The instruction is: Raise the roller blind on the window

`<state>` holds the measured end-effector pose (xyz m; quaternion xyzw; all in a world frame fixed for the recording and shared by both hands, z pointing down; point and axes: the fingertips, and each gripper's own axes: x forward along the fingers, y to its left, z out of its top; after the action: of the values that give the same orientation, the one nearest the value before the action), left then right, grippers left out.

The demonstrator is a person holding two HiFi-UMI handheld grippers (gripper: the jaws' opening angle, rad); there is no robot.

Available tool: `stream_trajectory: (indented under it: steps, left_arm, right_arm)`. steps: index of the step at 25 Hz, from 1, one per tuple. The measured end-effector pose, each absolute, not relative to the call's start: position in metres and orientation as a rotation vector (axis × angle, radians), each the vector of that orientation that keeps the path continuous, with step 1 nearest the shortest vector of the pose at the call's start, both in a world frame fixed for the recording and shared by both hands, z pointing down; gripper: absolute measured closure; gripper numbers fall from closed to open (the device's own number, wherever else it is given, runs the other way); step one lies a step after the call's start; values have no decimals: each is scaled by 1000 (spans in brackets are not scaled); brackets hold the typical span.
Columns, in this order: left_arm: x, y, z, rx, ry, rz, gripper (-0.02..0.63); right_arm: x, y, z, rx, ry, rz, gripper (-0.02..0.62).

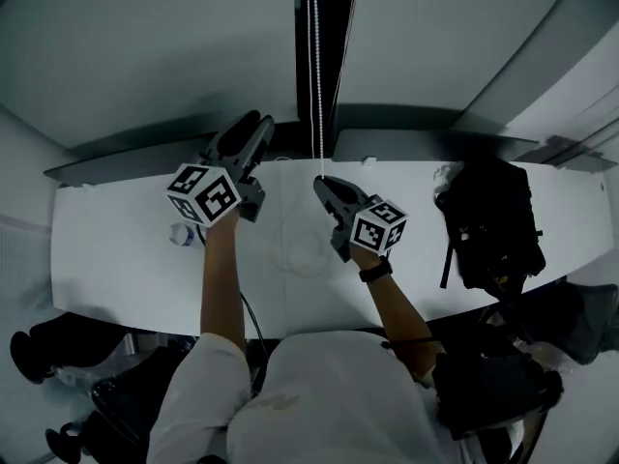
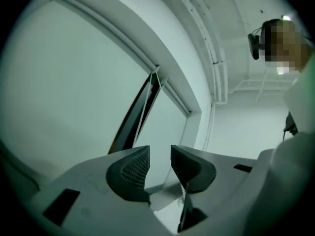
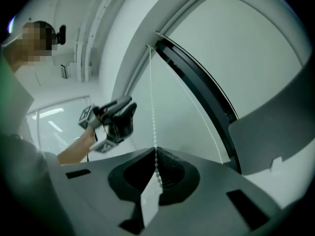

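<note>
Hanging in the dark gap between two lowered panels, the bead chain is the only sensible handle on the roller blind, which is down over the window beyond the white surface. The right claw is clamped shut on that chain over the far edge of the surface, and the beads run up taut from between its pads. The left claw is held up to the left of the chain, its jaws apart and nothing pressed between them. The chain looks light, thin and wholly limp — it can carry a pull but no push. Any haul should therefore go straight down along its own line rather than sideways, where it might rub the frame or skip at the roller. The beads should give the ribbed pads a sure catch, though a pinch landing on the cord between beads may slide until the next bead seats. The cloth itself is probably light, with most of the resistance in the roller's clutch — steady pulls would suit it better than jerks. A second, finer strand slants away to the right in the right gripper view, so choosing the correct side of the loop matters. The free claw's best hold is likely high on the same strand.
</note>
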<state>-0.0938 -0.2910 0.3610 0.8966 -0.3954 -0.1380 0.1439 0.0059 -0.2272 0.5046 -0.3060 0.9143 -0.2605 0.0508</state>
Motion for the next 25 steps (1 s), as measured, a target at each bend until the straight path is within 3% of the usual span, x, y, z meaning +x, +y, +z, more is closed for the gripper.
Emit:
stream_trajectory:
  steps: [8,12,15,25]
  left_arm:
    - [-21,-317,350,2661,-873,-203,472]
    - [-12,-329,344,2672,-926,-169,477]
    - [-8,-328,341,2690,-915,-151,579]
    - [-1,-320,334,2747,-894,-125,591]
  right_arm:
    - [-3,-158,606,-963,2906,-1015,588]
    - [1,-153,609,-982,2941,-1001,588]
    - [5,-153,607,-983,2941,-995,588]
    - [3,-147,602,-976,2957,-952,588]
